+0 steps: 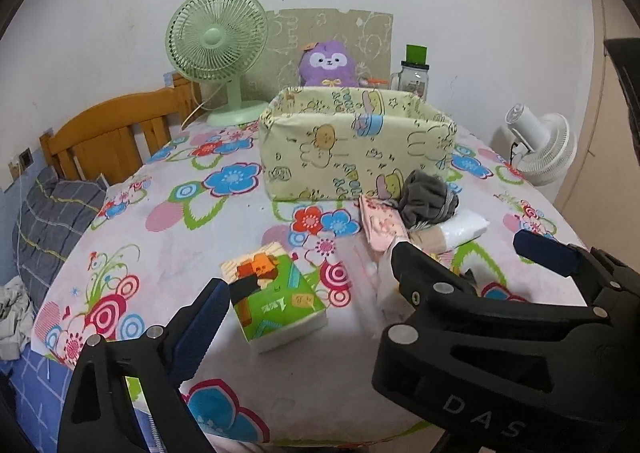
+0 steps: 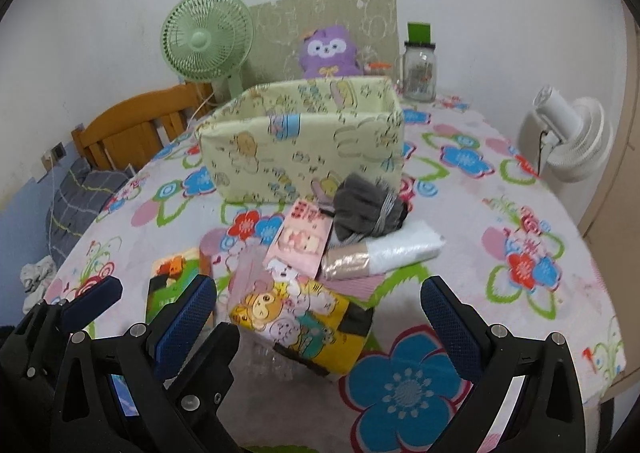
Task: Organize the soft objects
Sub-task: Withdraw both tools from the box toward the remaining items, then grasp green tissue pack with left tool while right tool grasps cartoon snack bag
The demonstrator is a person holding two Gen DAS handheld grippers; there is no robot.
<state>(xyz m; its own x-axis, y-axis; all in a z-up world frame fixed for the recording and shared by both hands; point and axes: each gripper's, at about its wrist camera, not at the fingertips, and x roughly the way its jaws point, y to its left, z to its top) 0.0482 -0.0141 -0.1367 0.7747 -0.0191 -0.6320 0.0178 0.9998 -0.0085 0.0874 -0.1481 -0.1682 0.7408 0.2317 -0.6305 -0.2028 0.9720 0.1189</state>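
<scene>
A pale yellow fabric bin (image 1: 356,149) is seen on the flowered tablecloth (image 1: 168,213); its inside is hidden. Tissue packs (image 2: 304,317) lie before it, between wide-open, empty right gripper (image 2: 320,293); left gripper (image 1: 372,277) likewise open, empty

A home bedroom is shown. A wooden bed headboard (image 1: 116,133) and a grey checked pillow (image 1: 52,213) are seen beside a desk covered by a flowered cloth (image 1: 168,213). A pale green table fan (image 1: 218,49), a purple plush toy (image 1: 329,63) and a white floor fan (image 1: 544,147) are set against plain white walls.
</scene>
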